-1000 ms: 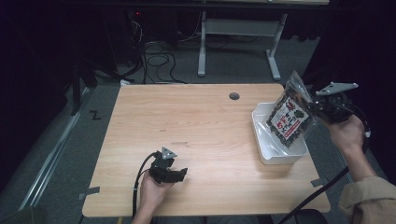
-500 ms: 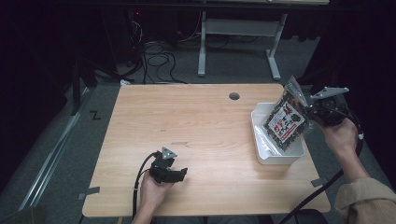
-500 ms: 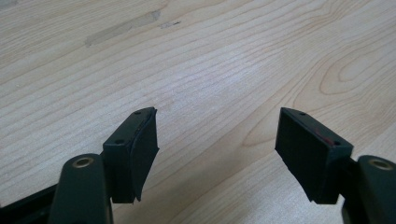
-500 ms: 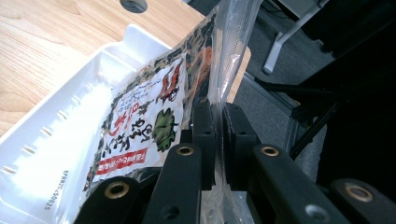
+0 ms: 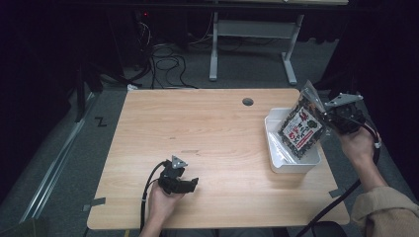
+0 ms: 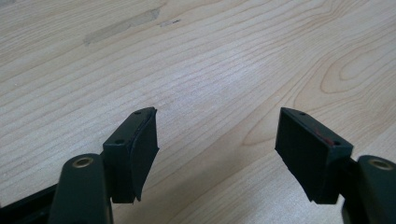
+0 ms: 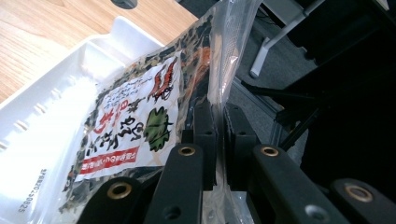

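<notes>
- Wooden desk [image 5: 217, 128] carries one white tray [image 5: 276, 148] at its right edge.
- One snack packet [image 5: 301, 129], pinched by the right tongs [image 7: 218, 116], hangs over the tray.
- Left tongs [image 6: 217, 140] gape wide, holding nothing.

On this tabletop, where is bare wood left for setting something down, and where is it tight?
Most of the table is bare: the whole span from the left edge to the white tray, above the left gripper. The round hole marks the far edge. It is crowded at the right, where the right gripper holds a snack bag over the tray.
</notes>
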